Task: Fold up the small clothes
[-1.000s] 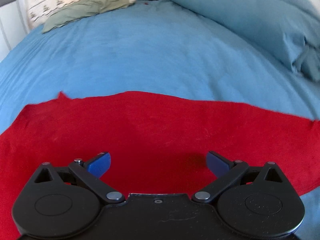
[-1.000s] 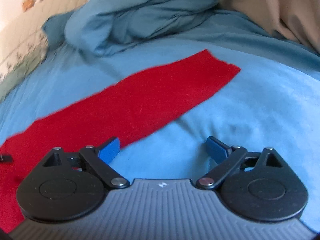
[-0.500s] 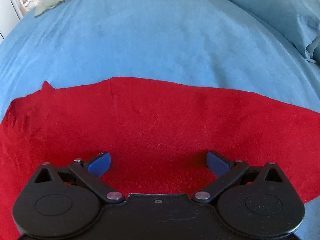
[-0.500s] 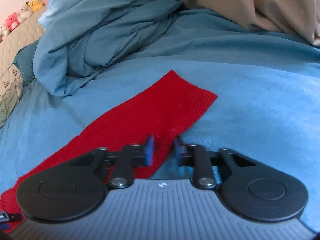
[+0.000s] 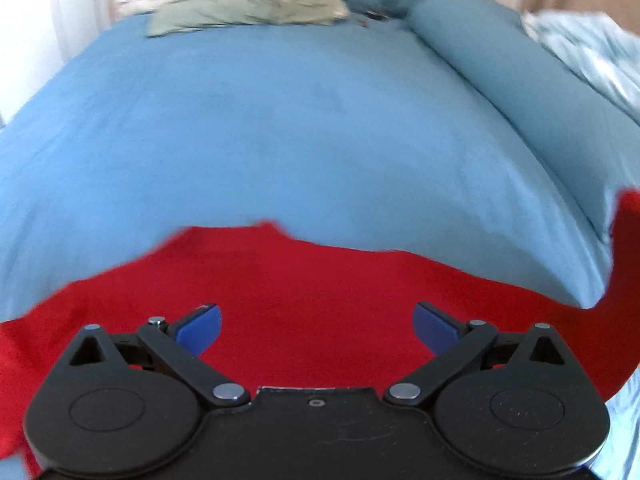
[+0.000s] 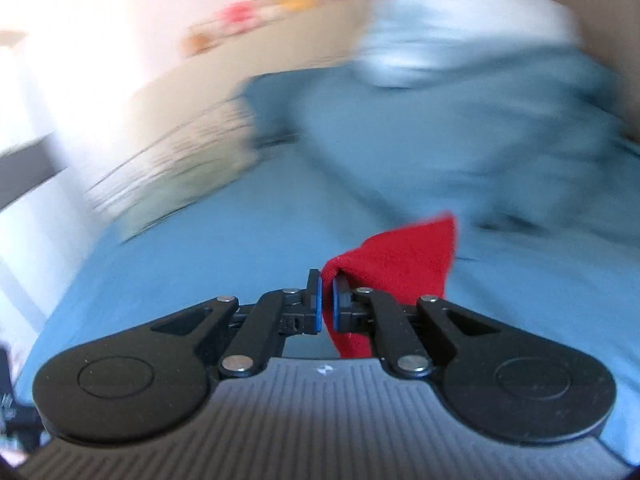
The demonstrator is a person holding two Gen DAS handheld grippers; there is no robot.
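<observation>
A long red cloth lies across the blue bed sheet. My left gripper is open and hovers just above the cloth's middle, jaws wide apart, holding nothing. The cloth's right end rises off the bed at the right edge of the left wrist view. My right gripper is shut on that end of the red cloth and holds it lifted above the sheet. The right wrist view is blurred by motion.
A patterned pillow lies at the head of the bed. A rumpled blue duvet runs along the right side and also shows in the right wrist view. A white wall and a dark shelf are on the left.
My right gripper closed on the cloth's end and lifted it, swinging left. The cloth's right end rose off the bed. My left gripper stayed open over the cloth and tilted up.
</observation>
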